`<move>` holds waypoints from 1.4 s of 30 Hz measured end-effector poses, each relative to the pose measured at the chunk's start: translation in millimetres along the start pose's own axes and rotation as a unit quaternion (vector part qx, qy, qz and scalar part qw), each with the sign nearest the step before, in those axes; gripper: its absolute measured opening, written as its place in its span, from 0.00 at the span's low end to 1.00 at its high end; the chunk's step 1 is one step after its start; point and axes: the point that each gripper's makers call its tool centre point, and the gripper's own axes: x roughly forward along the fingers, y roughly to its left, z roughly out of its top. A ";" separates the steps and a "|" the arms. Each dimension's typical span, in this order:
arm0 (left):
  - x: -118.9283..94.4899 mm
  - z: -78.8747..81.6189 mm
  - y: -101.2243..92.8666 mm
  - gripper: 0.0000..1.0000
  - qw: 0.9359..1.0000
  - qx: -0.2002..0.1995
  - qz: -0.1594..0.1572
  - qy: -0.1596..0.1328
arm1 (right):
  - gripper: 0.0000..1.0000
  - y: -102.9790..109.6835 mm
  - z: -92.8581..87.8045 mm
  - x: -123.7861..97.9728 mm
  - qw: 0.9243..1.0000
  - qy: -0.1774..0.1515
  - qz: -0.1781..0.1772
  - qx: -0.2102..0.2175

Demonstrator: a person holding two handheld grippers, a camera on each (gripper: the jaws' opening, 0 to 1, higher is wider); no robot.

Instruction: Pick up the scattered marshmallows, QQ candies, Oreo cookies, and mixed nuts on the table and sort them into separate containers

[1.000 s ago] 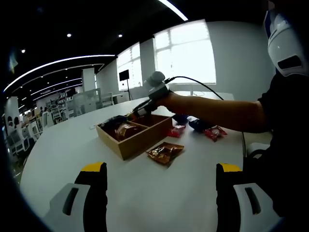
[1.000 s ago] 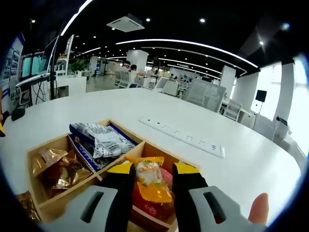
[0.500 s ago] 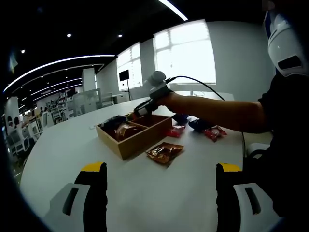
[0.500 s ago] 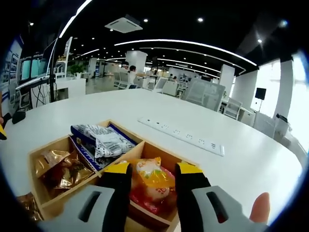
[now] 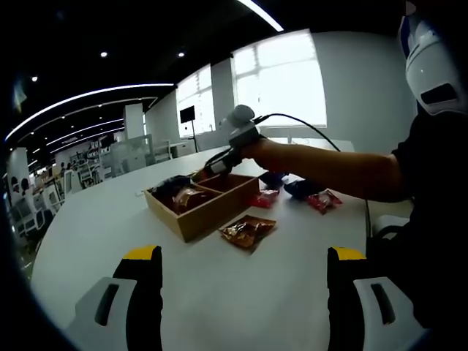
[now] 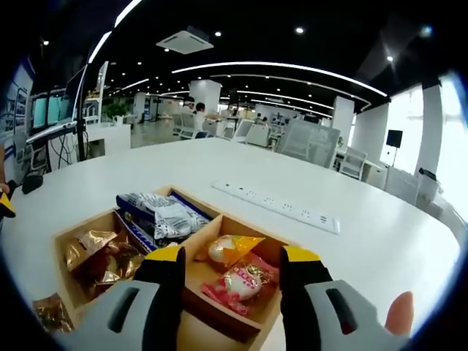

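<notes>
A wooden divided box (image 5: 207, 202) sits mid-table. In the right gripper view its left compartment holds brown nut packets (image 6: 99, 252), the middle one blue-and-white Oreo packets (image 6: 167, 212), and the right one an orange candy packet (image 6: 231, 248) lying on red packets (image 6: 241, 281). My right gripper (image 6: 234, 257) hovers open just above that right compartment, nothing between its jaws; in the left gripper view it (image 5: 216, 164) is held by a hand over the box. My left gripper (image 5: 245, 256) stands wide open and empty, low over bare table. A brown packet (image 5: 248, 230) lies in front of the box.
Red packets (image 5: 325, 199) and blue packets (image 5: 300, 188) lie on the white table beyond the box, under the person's forearm. A white power strip (image 6: 278, 208) runs behind the box. Office desks and chairs fill the background.
My right gripper has opened and let go of the orange candy packet, which now lies in the box's right compartment; the gripper has drawn back a little. The left gripper has not moved.
</notes>
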 end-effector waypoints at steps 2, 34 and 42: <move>-0.4 0.3 -0.3 0.97 1.000 0.000 0.000 -0.001 | 0.54 0.3 2.9 -1.8 1.000 -0.005 0.000 0.001; 1.1 1.2 -0.8 0.97 1.000 0.002 0.000 0.001 | 0.90 12.8 -5.0 -43.6 0.997 -0.024 0.033 0.060; 0.8 1.5 0.3 0.97 1.000 0.002 0.001 0.000 | 0.90 15.3 -7.9 -67.1 0.996 -0.037 0.039 0.069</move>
